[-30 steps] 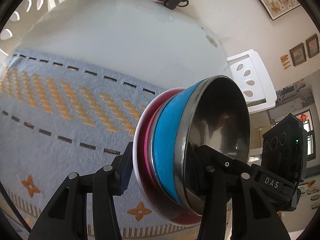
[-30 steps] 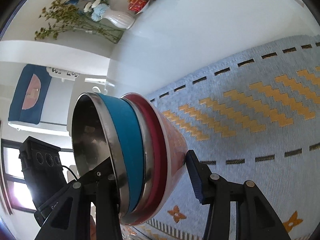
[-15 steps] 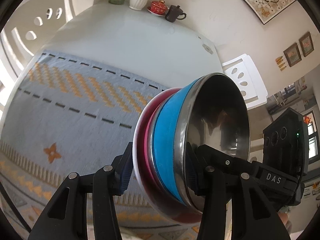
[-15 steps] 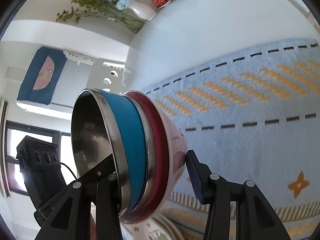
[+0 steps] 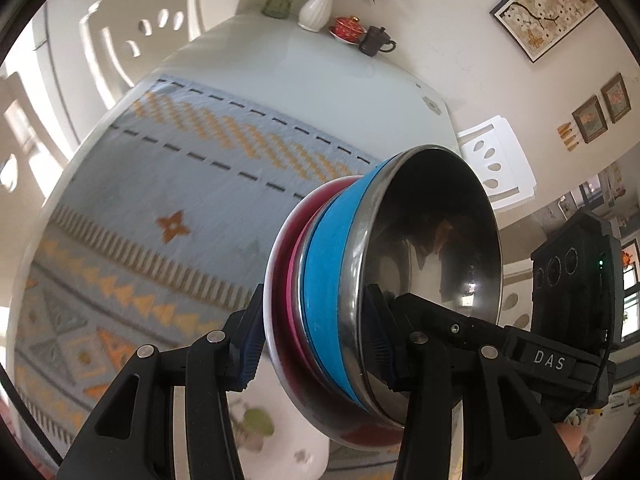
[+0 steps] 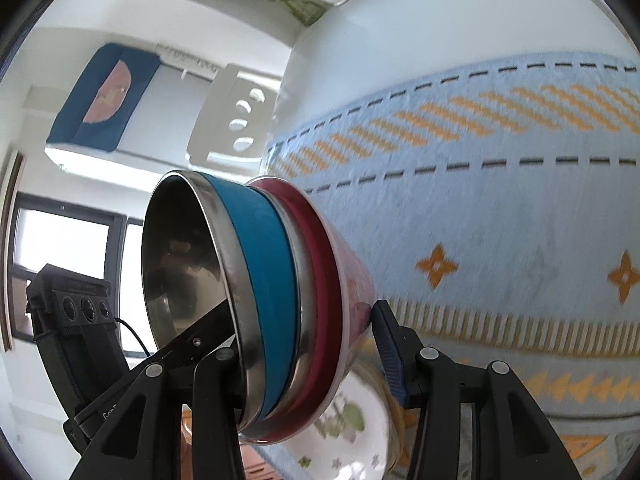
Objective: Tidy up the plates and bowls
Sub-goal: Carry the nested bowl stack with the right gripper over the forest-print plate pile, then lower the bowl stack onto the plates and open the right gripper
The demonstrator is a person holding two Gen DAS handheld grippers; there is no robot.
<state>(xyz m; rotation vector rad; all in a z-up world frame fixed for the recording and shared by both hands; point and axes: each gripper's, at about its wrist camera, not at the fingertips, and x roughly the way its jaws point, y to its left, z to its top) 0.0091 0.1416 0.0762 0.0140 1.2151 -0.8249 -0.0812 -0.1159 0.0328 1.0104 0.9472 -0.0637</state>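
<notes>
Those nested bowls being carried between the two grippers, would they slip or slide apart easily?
Probably somewhat. The bowl stack has a shiny steel rim, likely slick against the left gripper. The right gripper pinches the opposite edge. Held tilted, the blue bowl might shift.

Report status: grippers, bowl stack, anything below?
Left gripper and right gripper both clamped on nested bowl stack, clear of the mat. Floral plate directly beneath.

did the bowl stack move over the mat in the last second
Yes. The stack of bowls, clamped by both grippers, has pulled back toward the near edge of the blue mat: its orange zigzag band has receded and a floral plate now shows beneath.
</notes>
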